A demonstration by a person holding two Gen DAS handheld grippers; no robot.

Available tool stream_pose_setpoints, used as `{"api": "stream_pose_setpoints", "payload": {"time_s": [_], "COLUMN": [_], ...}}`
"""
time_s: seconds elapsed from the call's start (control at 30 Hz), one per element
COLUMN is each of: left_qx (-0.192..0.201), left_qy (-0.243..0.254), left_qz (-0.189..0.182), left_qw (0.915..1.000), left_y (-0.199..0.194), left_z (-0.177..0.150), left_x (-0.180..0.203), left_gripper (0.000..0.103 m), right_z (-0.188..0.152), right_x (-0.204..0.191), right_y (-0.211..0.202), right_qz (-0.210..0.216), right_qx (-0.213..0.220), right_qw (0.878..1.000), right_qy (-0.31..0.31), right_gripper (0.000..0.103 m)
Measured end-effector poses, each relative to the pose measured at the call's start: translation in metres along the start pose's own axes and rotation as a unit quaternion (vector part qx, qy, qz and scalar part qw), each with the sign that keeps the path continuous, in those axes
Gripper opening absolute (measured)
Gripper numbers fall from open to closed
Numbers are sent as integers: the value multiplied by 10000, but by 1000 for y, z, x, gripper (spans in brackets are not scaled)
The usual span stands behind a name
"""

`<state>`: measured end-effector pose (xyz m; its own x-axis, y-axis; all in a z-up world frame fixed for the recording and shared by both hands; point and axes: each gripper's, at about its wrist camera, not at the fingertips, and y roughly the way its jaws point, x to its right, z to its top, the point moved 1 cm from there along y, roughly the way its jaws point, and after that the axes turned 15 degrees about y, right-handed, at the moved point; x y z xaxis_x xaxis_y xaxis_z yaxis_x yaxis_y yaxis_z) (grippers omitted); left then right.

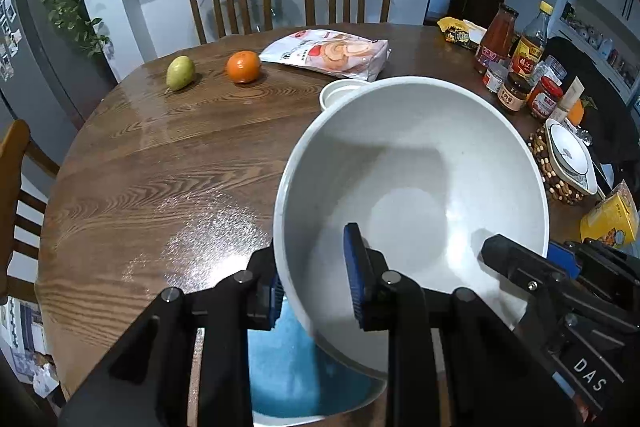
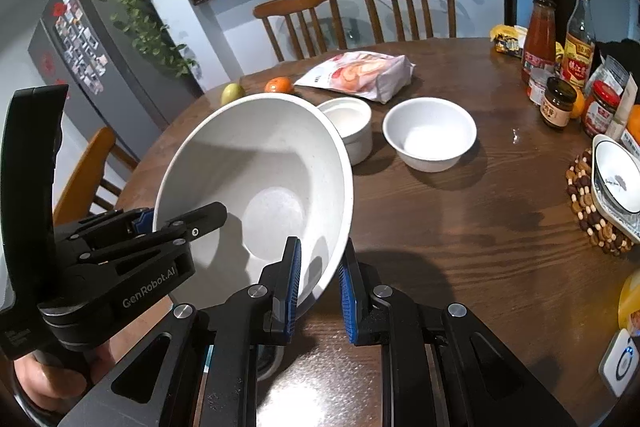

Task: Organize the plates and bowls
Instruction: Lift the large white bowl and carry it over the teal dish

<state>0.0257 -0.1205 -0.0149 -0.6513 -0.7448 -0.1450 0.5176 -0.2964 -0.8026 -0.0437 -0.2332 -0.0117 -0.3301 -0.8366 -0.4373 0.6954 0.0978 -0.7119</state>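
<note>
Blue-padded fingers of the left claw [image 1: 316,283] were seen at the bottom of the left wrist frame, clamped on the rim of the large white bowl [image 1: 412,195], one pad inside and one outside. At the bottom centre of the right wrist frame, the right claw [image 2: 320,287] was likewise closed on the opposite rim of the same bowl, which was held tilted above the tabletop [image 2: 460,247]. Beneath the bowl, a blue-glazed dish [image 1: 296,367] was partly visible. Further back, toward the middle of the right wrist frame, a stack of small white bowls [image 2: 350,127] and a single white bowl [image 2: 430,133] were set just beside each other. Beyond them lay a snack bag [image 2: 360,75], an orange [image 1: 243,67] and a pear [image 1: 180,73].
</note>
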Motion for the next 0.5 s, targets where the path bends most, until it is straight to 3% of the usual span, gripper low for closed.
{"api": "stream_pose_setpoints", "payload": {"time_s": [0.5], "left_qx": [56], "left_qy": [-131], "left_qz": [79], "left_qw": [9999], "left_y": [-20], "left_z": [-23], "left_x": [-10], "left_gripper": [24], "right_z": [-18], "right_x": [-18], "right_y": [-8], "right_qz": [81], "right_qx": [-38], "right_qw": [9998], "right_qy": [-164], "right_gripper": [20]}}
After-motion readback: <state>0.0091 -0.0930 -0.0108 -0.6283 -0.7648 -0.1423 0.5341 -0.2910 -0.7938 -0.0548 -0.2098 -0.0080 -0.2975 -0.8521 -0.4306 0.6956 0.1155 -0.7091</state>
